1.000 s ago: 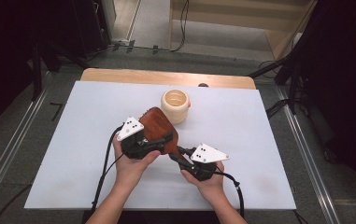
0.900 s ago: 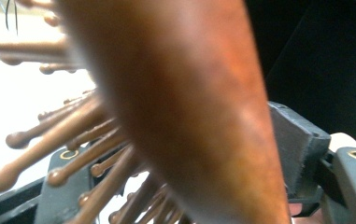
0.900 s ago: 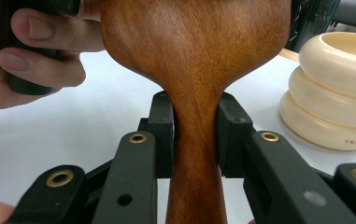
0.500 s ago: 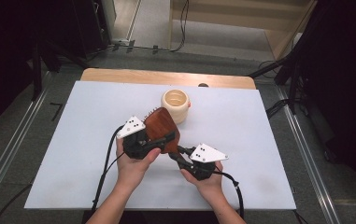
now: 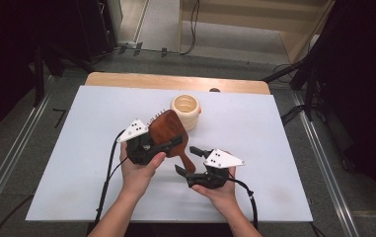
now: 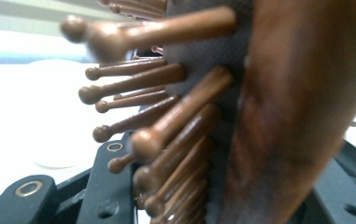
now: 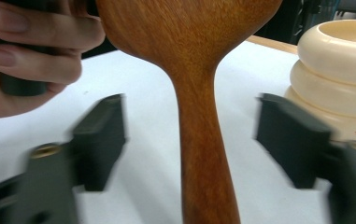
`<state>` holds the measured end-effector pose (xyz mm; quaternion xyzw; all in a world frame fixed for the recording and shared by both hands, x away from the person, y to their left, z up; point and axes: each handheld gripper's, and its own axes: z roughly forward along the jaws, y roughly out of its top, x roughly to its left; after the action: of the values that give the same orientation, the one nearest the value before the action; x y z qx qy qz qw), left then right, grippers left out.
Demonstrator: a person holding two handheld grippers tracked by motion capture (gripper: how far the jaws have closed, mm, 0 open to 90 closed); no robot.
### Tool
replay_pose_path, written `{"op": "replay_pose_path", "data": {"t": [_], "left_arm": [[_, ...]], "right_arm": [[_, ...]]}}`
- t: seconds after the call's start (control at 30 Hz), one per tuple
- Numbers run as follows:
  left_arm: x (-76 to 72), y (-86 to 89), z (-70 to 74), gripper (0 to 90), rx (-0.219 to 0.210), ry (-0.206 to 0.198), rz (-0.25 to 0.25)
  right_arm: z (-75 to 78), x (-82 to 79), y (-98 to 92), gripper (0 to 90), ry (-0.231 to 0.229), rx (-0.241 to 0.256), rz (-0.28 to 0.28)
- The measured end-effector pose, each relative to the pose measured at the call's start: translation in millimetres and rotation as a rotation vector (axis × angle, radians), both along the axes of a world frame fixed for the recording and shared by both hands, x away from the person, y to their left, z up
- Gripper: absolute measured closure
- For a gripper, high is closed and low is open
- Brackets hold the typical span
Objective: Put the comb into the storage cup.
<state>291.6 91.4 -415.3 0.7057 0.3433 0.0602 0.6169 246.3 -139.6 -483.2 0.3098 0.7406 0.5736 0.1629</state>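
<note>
Here the left gripper (image 5: 162, 144) is clamped on the head of the wooden hairbrush (image 5: 168, 129), held just in front of the cream ridged cup (image 5: 186, 109) on the white table (image 5: 274, 148). The right gripper (image 5: 188, 159) stands spread, its jaws either side of the handle, apart from it. Up close the bristles (image 6: 157, 135) blur; the brush's top is cut off.

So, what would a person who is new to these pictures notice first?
Probably the dark wooden hairbrush at the middle of the white table, its head clamped in the left gripper with the bristle pins pointing away from the person. The right gripper is open, its jaws on either side of the brush handle. Just behind stands a cream ribbed cup.
</note>
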Motion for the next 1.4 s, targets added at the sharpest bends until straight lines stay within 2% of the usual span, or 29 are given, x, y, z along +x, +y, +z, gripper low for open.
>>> {"op": "replay_pose_path", "data": {"t": [0.07, 0.13, 0.17, 0.33, 0.7, 0.9, 1.03, 1.4], "left_arm": [[1.2, 1.9, 0.6, 54.7, -0.002, -0.002, 0.005], [2.7, 4.1, 1.2, 54.7, -0.006, 0.003, 0.009], [3.2, 4.6, 1.3, 54.7, -0.005, 0.002, 0.012], [5.7, 6.9, 2.3, 54.7, -0.002, -0.001, 0.020], [10.9, 9.1, 7.4, 54.7, 0.003, -0.012, 0.025], [16.0, 13.2, 11.6, 54.7, -0.011, -0.015, 0.038], [19.8, 14.9, 13.0, 54.7, -0.017, -0.014, 0.043], [29.3, 15.1, 21.2, 54.7, -0.005, -0.036, 0.046]], "right_arm": [[0.5, -1.8, -1.1, 7.3, -0.008, -0.003, 0.011], [0.9, -3.7, -3.5, 5.9, -0.020, -0.009, 0.015], [0.8, -4.0, -5.8, 0.0, -0.017, -0.006, 0.018], [-2.4, -4.3, -20.6, 0.0, -0.004, 0.034, 0.012], [-9.6, -11.7, -53.5, 0.0, -0.004, 0.021, -0.037], [-12.3, -16.1, -72.7, 0.0, -0.008, 0.018, -0.051], [-14.5, -19.8, -82.7, 0.0, -0.015, -0.014, -0.061], [-14.9, -26.2, -109.2, 0.0, -0.024, -0.018, -0.104]]}}
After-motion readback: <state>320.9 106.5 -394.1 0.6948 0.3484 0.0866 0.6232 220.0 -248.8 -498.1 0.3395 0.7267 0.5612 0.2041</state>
